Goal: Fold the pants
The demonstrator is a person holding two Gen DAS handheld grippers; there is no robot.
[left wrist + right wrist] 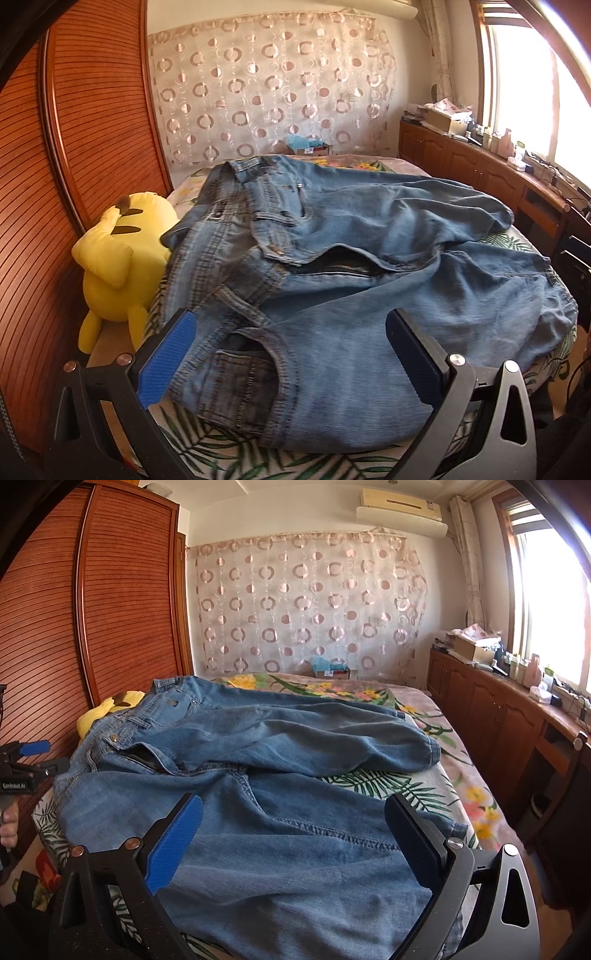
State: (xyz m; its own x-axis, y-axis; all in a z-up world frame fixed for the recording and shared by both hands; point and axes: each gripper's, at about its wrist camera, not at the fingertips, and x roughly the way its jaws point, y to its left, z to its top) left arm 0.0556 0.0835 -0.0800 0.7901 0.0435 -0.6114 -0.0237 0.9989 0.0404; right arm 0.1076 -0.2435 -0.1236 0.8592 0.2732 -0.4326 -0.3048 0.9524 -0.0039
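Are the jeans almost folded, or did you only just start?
Only just starting. The jeans lie spread on the bed, legs apart, fly open, no fold made. The left gripper is open over the waistband, the right gripper open over the near leg; neither holds cloth. All the folding is left.

You get strong daylight from the wood-framed window [550, 602] at the right, blown out to white glare in both views, while fisheye bending curves the ribbed reddish-brown wardrobe [74, 147] and darkens the corners.
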